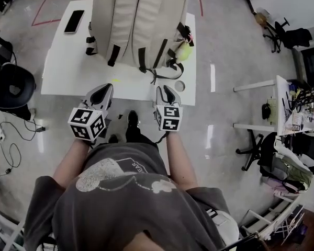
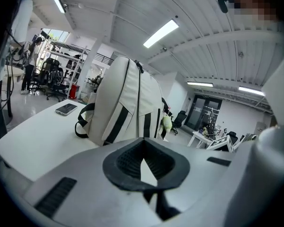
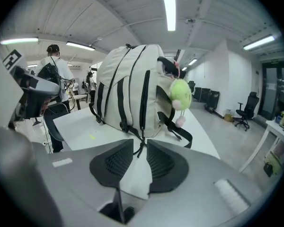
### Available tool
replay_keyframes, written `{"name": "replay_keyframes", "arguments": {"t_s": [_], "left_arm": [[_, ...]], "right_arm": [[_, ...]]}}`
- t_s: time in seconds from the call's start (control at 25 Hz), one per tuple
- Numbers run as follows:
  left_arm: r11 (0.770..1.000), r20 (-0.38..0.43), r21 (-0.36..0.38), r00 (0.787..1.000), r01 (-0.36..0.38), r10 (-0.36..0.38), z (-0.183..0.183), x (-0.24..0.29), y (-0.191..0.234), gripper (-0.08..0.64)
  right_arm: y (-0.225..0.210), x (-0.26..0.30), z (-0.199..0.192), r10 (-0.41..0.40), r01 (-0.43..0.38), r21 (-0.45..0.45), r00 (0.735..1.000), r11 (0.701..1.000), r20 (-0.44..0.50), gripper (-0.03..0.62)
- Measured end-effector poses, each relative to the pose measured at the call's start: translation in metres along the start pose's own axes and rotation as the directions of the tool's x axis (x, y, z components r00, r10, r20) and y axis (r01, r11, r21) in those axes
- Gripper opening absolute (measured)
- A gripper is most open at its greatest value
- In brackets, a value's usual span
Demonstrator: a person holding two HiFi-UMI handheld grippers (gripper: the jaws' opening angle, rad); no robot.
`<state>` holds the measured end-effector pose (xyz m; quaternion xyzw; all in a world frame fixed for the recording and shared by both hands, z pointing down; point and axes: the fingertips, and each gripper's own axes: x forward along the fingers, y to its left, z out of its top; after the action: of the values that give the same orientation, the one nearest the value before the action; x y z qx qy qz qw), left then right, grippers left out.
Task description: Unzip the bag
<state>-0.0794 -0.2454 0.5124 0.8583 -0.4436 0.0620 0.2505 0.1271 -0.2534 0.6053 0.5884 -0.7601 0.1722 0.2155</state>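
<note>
The bag (image 1: 138, 20) is set upright on the surface (image 1: 68, 61), just ahead of the fingers (image 3: 111, 162). On the left gripper (image 2: 143, 142) they are pressed together; on the right gripper (image 3: 140, 143) they are spread and empty.

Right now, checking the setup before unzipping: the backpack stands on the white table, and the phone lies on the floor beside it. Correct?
No: the phone lies on the white table too, not the floor, as the head view shows. The backpack does stand on that table.
</note>
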Motion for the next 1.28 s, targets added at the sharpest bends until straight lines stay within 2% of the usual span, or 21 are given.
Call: {"name": "replay_keyframes", "arguments": {"t_s": [0.2,0.48,0.68,0.88,0.96,1.04,1.28], "left_arm": [[1.0,0.008,-0.003,1.0,0.031,-0.031,-0.008,-0.034,-0.003,0.006],[0.994,-0.03,0.016,0.994,0.106,-0.105,-0.033,-0.066,-0.007,0.006],[0.995,-0.028,-0.007,0.994,0.102,-0.102,-0.047,-0.085,-0.005,0.006],[0.998,-0.015,-0.038,0.998,0.052,-0.053,-0.056,-0.097,0.01,0.006],[0.999,-0.012,-0.015,0.999,0.031,-0.031,-0.057,-0.103,0.009,0.006],[1.0,-0.012,0.012,1.0,0.024,-0.024,-0.059,-0.107,0.002,0.006],[0.999,-0.028,0.017,0.998,0.048,-0.047,-0.079,-0.114,-0.048,0.006]], "right_arm": [[0.023,-0.047,0.011,-0.054,0.052,0.025,0.996,0.998,0.074,0.053],[0.073,-0.097,0.01,-0.089,0.084,0.046,0.988,0.995,0.128,0.0],[0.096,-0.118,0.014,-0.059,0.069,-0.051,0.982,0.996,0.177,0.0],[0.11,-0.116,0.006,-0.009,0.017,-0.051,0.987,0.999,0.158,-0.002],[0.115,-0.121,0.003,0.012,-0.002,-0.061,0.988,0.998,0.157,0.0],[0.116,-0.13,-0.001,0.025,-0.015,-0.068,0.987,0.998,0.157,-0.002],[0.095,-0.179,-0.035,0.03,-0.021,-0.06,0.989,0.998,0.145,-0.002]]}}
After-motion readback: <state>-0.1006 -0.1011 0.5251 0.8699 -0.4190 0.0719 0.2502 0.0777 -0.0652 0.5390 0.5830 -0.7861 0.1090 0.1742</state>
